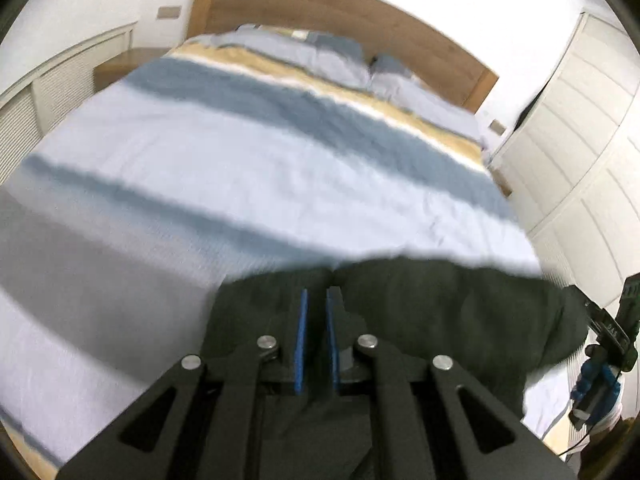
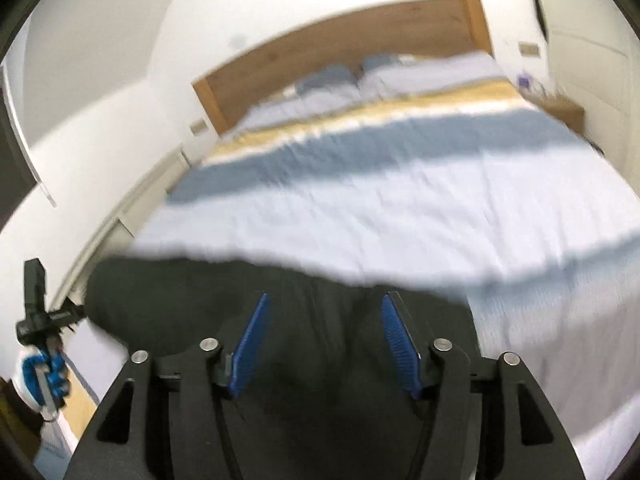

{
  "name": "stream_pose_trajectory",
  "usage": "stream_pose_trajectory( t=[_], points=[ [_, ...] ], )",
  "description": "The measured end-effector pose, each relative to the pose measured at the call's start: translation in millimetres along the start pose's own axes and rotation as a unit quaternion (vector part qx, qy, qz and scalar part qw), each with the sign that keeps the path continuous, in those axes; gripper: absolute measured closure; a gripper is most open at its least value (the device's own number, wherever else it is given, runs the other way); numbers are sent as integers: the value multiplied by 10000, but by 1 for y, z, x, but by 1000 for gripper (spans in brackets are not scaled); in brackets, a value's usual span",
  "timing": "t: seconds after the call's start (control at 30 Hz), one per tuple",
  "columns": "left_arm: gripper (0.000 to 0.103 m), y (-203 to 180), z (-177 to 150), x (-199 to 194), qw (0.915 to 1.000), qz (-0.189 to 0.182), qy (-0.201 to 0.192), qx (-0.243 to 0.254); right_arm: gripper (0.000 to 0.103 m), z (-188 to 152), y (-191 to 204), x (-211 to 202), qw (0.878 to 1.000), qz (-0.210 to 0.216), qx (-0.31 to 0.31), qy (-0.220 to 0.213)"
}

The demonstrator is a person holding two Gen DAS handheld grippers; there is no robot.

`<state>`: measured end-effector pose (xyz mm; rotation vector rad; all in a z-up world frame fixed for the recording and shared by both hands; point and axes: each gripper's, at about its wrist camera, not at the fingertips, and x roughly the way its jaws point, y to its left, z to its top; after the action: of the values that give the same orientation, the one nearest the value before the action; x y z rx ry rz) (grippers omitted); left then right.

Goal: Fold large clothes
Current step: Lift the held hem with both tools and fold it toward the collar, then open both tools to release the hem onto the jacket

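A dark green garment lies at the near edge of the bed and also fills the lower middle of the right wrist view. My left gripper has its blue pads nearly together, pinching a fold of the garment. My right gripper is open, its blue pads wide apart over the garment's dark cloth, holding nothing. Each gripper shows at the edge of the other's view: the right one, the left one. Both views are motion-blurred.
The bed has a striped cover in pale lilac, blue and tan, with pillows against a wooden headboard. White wardrobe doors stand to the right, a wooden nightstand to the left.
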<state>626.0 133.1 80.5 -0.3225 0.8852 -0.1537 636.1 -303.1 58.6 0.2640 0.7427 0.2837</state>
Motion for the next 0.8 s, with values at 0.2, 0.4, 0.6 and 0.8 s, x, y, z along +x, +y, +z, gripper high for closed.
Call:
stream_pose_trajectory(
  t=[0.2, 0.4, 0.6, 0.8],
  points=[
    [72, -67, 43, 19, 9984, -377, -187, 376, 43, 65, 66, 45, 9980, 314, -542, -2],
    [65, -112, 8, 41, 9905, -700, 101, 1177, 38, 40, 114, 75, 9892, 851, -1088, 486],
    [65, -114, -78, 60, 9811, -475, 451, 1820, 36, -40, 112, 87, 9745, 828, -1741, 1146],
    [62, -94, -155, 64, 9778, -250, 449, 2030, 33, -107, 94, 71, 9677, 642, -1982, 1419]
  ],
)
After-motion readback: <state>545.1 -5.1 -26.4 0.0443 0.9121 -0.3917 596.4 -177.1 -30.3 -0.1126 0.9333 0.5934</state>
